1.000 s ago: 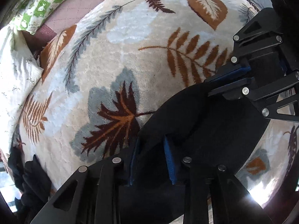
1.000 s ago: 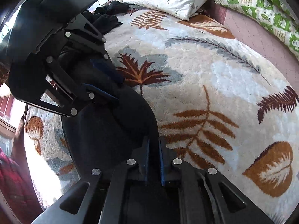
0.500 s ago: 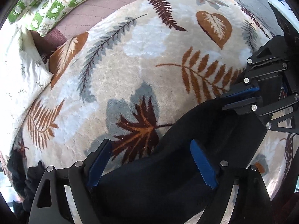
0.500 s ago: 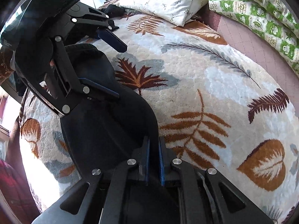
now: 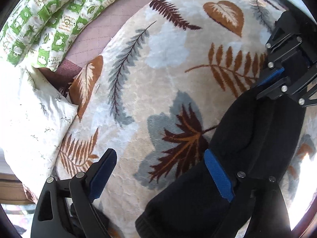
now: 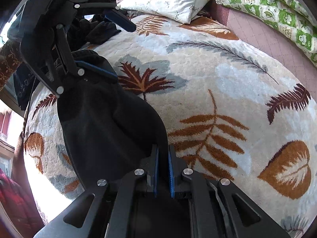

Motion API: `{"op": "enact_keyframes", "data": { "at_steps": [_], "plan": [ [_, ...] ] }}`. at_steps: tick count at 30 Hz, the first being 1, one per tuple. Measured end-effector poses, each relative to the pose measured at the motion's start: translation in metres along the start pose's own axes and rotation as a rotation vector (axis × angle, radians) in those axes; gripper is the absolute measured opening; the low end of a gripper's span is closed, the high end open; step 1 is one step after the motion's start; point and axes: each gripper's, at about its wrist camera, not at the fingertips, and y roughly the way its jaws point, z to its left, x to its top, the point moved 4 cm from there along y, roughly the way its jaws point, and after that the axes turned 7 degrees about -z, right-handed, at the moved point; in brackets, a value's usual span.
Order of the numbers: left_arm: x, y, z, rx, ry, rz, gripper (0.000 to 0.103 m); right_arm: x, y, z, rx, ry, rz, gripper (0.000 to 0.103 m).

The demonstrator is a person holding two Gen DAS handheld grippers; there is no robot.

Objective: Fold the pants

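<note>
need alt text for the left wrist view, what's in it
Left gripper open above a leaf-print blanket, one finger over folded black pants. The right gripper pinches the pants' far edge; a white pillow and a green patterned quilt lie beyond.

— How's the left gripper (image 5: 158, 170)?
— Its jaws have just been opening; they stand wide, nothing pinched.
— And the right gripper (image 6: 162, 170)?
— Fingers (image 6: 156, 170) nearly together, pinching dark cloth, pointing steeply down.
</note>
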Motion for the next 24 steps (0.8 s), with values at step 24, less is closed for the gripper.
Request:
{"op": "enact_keyframes", "data": {
  "at_steps": [24],
  "plan": [
    [-0.014, 0.018, 0.005, -0.122, -0.072, 0.033, 0.100, 0.002, 0.008, -0.007, 0.013, 0.042, 0.024, 0.013]
  ]
}}
